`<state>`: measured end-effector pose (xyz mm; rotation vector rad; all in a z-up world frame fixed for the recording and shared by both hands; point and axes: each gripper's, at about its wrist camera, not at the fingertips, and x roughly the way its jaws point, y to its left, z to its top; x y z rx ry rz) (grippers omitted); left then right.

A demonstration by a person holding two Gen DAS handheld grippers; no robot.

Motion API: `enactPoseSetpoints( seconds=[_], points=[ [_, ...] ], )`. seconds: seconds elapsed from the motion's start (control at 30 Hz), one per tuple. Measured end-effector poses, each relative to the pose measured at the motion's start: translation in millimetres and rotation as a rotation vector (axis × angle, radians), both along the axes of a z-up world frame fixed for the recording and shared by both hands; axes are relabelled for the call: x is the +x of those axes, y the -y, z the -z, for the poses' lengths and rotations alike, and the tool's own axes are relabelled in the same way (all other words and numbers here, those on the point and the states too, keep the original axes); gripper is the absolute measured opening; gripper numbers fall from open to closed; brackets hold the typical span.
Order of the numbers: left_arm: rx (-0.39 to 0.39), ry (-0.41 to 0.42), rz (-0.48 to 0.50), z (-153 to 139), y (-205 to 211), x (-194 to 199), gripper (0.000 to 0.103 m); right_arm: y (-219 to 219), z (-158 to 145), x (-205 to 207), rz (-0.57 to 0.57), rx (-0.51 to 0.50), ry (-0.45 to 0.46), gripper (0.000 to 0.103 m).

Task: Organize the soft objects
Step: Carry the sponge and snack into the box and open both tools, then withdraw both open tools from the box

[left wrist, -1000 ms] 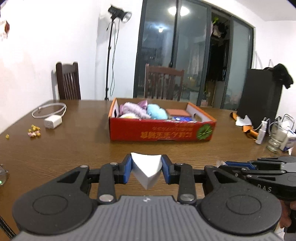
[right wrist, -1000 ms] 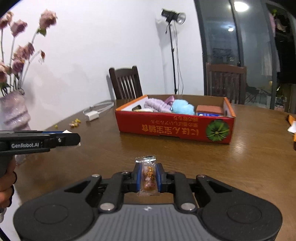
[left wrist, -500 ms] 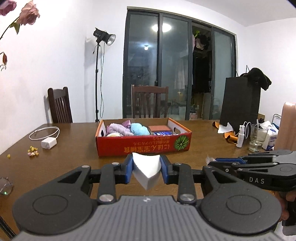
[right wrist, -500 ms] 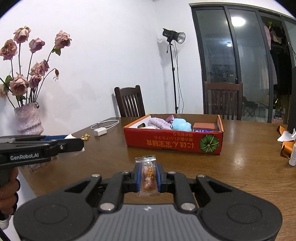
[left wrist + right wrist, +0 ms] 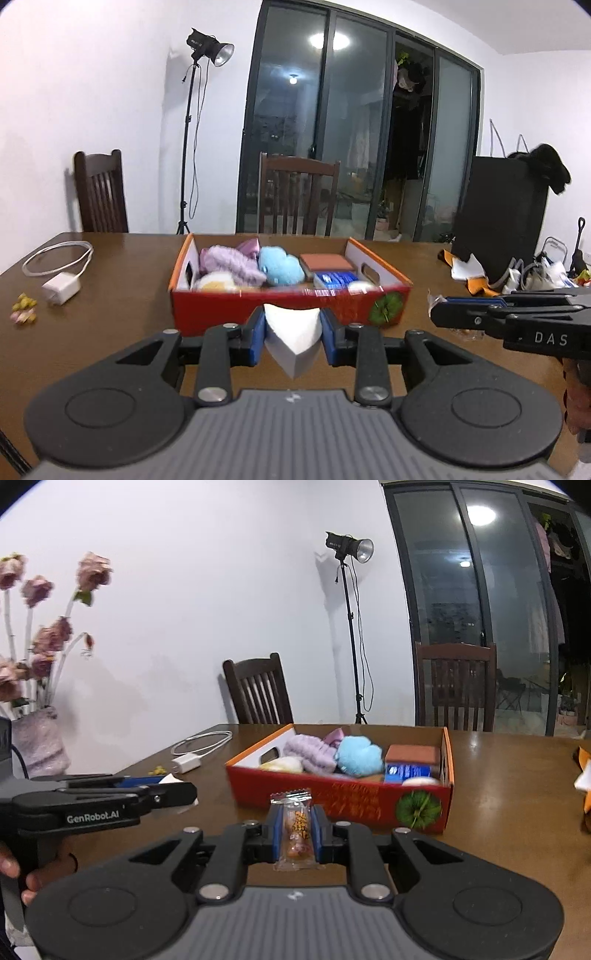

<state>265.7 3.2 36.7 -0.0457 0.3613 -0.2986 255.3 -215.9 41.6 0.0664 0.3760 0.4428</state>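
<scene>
**Both grippers loaded, held short of the box**

Your left gripper [image 5: 292,334] is pinching a white wedge-shaped soft block [image 5: 292,341] between its blue pads, point toward the camera. Your right gripper [image 5: 295,830] is clamped on a clear-wrapped candy [image 5: 294,830], the wrapper standing upright with its crimped end above the pads. Both items are held above the wooden table [image 5: 110,314], on the near side of the red cardboard box [image 5: 288,314] and not inside it.

The box already holds a lilac knitted item [image 5: 231,264], a light blue plush [image 5: 279,266], a brown block [image 5: 325,262], a blue packet [image 5: 336,279] and a pale yellow soft item [image 5: 216,282]. The box front is blurred in both views.

A white charger with its cable [image 5: 61,286] lies on the table well left of the box. A vase of pink flowers [image 5: 38,744] stands at your far left.
</scene>
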Motion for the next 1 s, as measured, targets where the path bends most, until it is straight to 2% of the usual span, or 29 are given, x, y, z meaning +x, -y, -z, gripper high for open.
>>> enactPoseSetpoints(
  seconds=[0.07, 0.23, 0.5, 0.57, 0.63, 0.67, 0.7, 0.77, 0.87, 1.0],
  points=[
    [-0.009, -0.004, 0.009, -4, 0, 31, 0.032, 0, -4, 26, -0.008, 0.006, -0.002, 0.016],
    [-0.043, -0.072, 0.057, -9, 5, 114, 0.033, -6, -8, 104, -0.013, -0.004, -0.022, 0.016],
    [-0.047, -0.238, 0.043, 19, 18, 229, 0.034, -14, 19, 229, 0.047, -0.014, -0.139, 0.016],
    [-0.048, -0.266, 0.042, 26, 20, 246, 0.035, -17, 27, 249, 0.067, -0.023, -0.166, 0.016],
    [-0.054, -0.290, 0.028, 30, 20, 258, 0.046, -19, 33, 265, 0.091, -0.028, -0.187, 0.018],
    [-0.064, -0.301, 0.015, 32, 19, 263, 0.061, -20, 35, 271, 0.096, -0.027, -0.195, 0.019],
    [-0.077, -0.302, 0.015, 33, 18, 265, 0.068, -20, 37, 275, 0.103, -0.019, -0.196, 0.025],
    [-0.094, -0.302, 0.008, 34, 14, 267, 0.074, -17, 38, 280, 0.114, 0.004, -0.199, 0.031],
    [-0.123, -0.305, 0.011, 33, 7, 268, 0.076, -12, 40, 284, 0.121, 0.028, -0.193, 0.034],
    [-0.106, -0.282, 0.010, 26, 6, 264, 0.077, -10, 39, 285, 0.124, 0.032, -0.198, 0.034]
  ],
)
